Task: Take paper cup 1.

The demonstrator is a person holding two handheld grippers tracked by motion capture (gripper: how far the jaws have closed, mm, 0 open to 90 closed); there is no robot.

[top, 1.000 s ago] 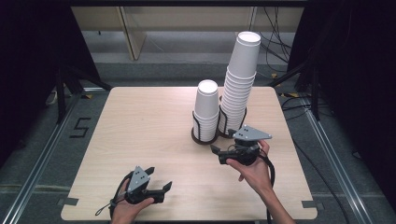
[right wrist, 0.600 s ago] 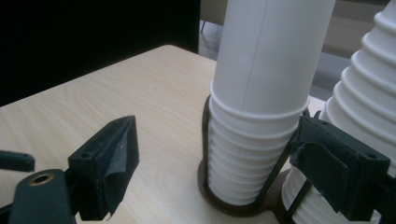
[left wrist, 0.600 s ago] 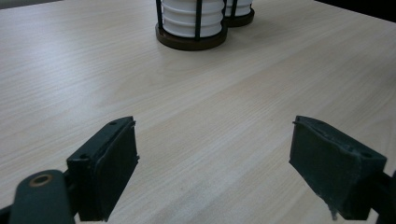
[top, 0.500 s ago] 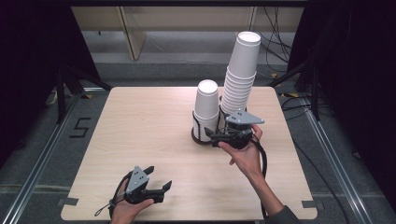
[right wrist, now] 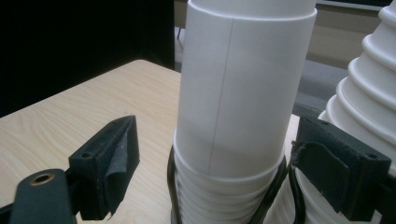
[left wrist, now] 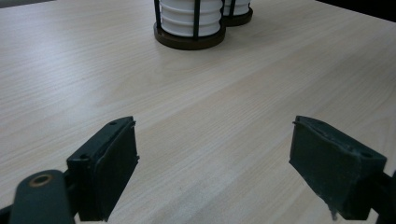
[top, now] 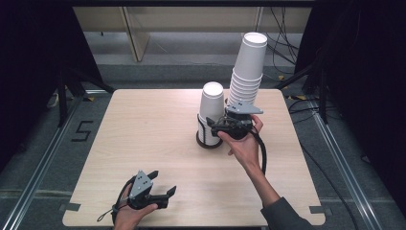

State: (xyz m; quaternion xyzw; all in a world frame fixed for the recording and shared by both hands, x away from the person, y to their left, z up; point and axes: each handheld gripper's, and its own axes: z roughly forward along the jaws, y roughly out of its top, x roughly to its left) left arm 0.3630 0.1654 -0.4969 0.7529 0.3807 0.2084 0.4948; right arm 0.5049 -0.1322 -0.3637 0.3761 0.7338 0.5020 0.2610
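Observation:
Two stacks of white paper cups stand in black wire holders at the table's far middle: a short stack (top: 211, 103) and, to its right, a tall leaning stack (top: 249, 67). My right gripper (top: 216, 128) is level at the short stack, open. In the right gripper view its jaws (right wrist: 212, 182) stand on either side of the short stack's top cup (right wrist: 243, 88), with gaps on both sides, and the tall stack (right wrist: 369, 107) is at the right. My left gripper (top: 163, 182) rests near the table's front edge, open, with nothing between its jaws (left wrist: 215, 172).
The light wooden table (top: 143, 129) is bare between the cup holders and the front edge. In the left gripper view the short stack's holder base (left wrist: 189, 39) lies far ahead. Black stands and cables surround the table on the floor.
My right gripper has moved up and to the left, from in front of the tall stack to the short stack, which is now between its jaws. The left gripper has stayed still.

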